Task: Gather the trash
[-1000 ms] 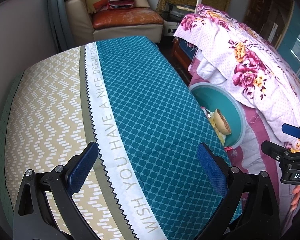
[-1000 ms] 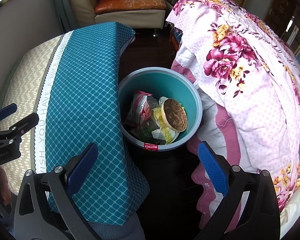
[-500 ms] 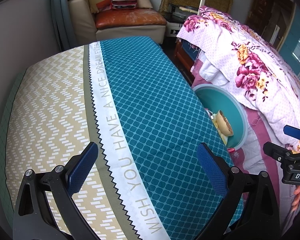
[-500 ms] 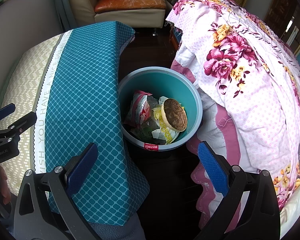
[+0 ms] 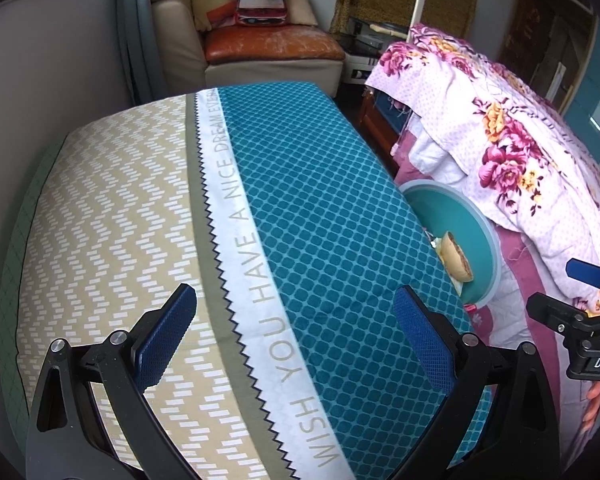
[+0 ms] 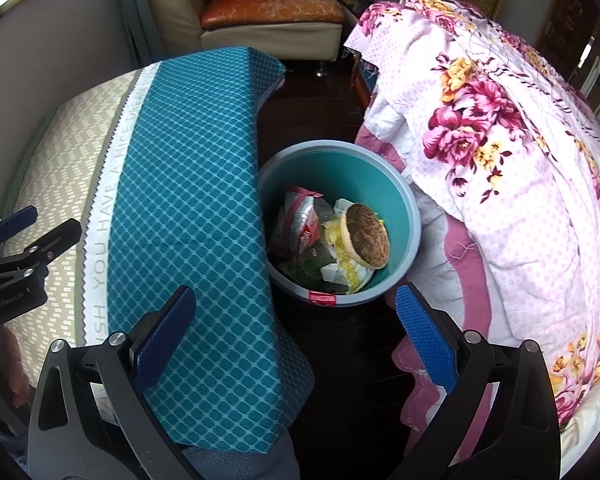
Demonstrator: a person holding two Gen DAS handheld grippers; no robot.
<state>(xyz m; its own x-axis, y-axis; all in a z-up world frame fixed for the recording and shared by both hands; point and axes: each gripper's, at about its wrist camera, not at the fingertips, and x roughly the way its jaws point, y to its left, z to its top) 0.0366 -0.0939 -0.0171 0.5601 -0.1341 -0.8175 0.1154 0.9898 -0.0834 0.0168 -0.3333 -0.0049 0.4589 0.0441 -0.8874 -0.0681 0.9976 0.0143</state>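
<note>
Between the teal-covered table (image 6: 188, 184) on the left and the floral quilt (image 6: 500, 168) on the right, the trash (image 6: 340, 236) lies inside the blue bin (image 6: 414, 216), while the left gripper (image 5: 296, 336) and right gripper (image 6: 296, 336) hover wide open, empty.

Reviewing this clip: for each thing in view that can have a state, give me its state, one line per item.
left gripper: open, holding nothing, over the patterned cloth.
right gripper: open, empty, pointed toward the bin.
teal bin: upright on the floor, no lid, partly filled.
round bun: lying tilted on top of the trash in the bin.
red wrapper: crumpled, inside the bin.
floral quilt: rumpled, draped beside the bin.
</note>
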